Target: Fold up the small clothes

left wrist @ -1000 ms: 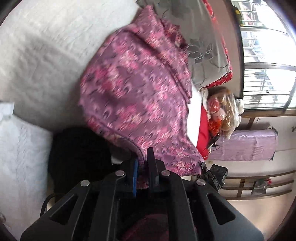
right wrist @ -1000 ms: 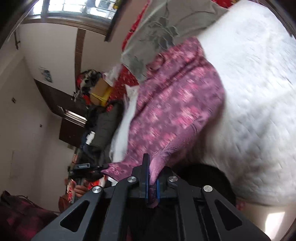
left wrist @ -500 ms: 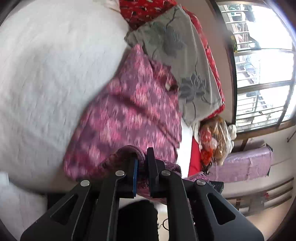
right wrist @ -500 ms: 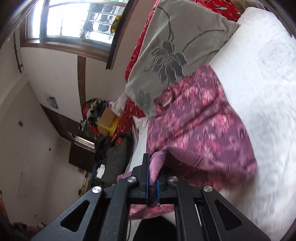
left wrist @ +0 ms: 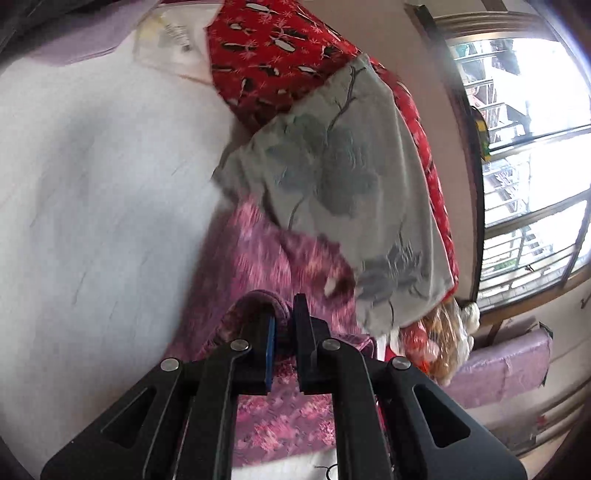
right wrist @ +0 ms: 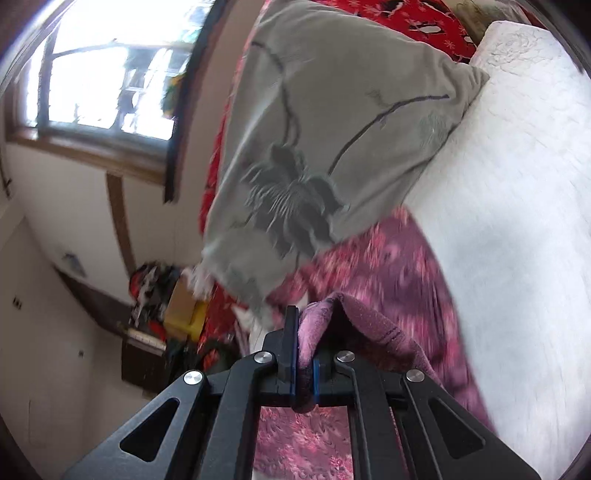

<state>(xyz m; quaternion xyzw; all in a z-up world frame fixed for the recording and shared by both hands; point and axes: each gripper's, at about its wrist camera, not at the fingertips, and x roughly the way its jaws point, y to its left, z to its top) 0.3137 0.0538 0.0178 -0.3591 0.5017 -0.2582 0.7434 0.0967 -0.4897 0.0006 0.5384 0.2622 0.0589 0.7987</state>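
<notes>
A purple and pink patterned garment [left wrist: 266,258] [right wrist: 391,273] lies on the white bedspread [left wrist: 92,177] [right wrist: 517,184], its far end against a grey flowered pillow [left wrist: 343,184] [right wrist: 325,140]. My left gripper [left wrist: 283,321] is shut on one near edge of the garment, which curls over its fingers. My right gripper [right wrist: 304,325] is shut on another near edge, a pink fold bunched between its pads. The held edges are lifted and doubled over the part lying flat. Both views are motion-blurred.
A red patterned cushion [left wrist: 273,48] [right wrist: 406,18] sits behind the grey pillow. A window [left wrist: 524,147] [right wrist: 103,74] is beyond the bed. Cluttered bags and boxes [right wrist: 166,302] stand by the wall, and a lilac covered box [left wrist: 502,369] stands below the window.
Both grippers have carried the garment's near edge toward the pillow, folding it over itself. The dark floor area below the bed has left view, and the pillow fills more of each view.
</notes>
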